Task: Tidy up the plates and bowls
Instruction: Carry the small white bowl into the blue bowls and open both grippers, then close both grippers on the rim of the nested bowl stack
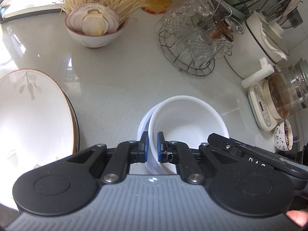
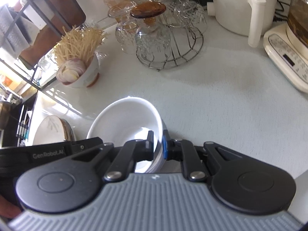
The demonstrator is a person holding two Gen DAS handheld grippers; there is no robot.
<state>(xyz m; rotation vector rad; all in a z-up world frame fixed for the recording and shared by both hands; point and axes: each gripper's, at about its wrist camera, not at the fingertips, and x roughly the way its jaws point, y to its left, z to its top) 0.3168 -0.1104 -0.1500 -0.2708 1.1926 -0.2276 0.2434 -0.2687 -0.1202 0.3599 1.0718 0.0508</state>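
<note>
Bare counter (image 1: 119, 80) lies open ahead of the nested white bowls (image 1: 184, 119) — a clear lane between them and the onion bowl (image 1: 94, 27). The stacked plates (image 1: 32, 111) close off the left side; the wire glass rack (image 1: 190, 36), white pot (image 1: 256, 44) and kettle base (image 1: 261, 105) wall the right — the small patterned cup (image 1: 283, 136) stands near the kettle base

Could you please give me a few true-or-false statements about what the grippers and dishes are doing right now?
1. The left gripper clamps the white bowl's rim. True.
2. The right gripper is open and empty. False: it is shut on the same bowl's opposite rim.
3. The white bowl holds noodles. False: it looks empty; noodles and onion fill the far bowl.
4. A floral plate lies left of the white bowl. True.
</note>
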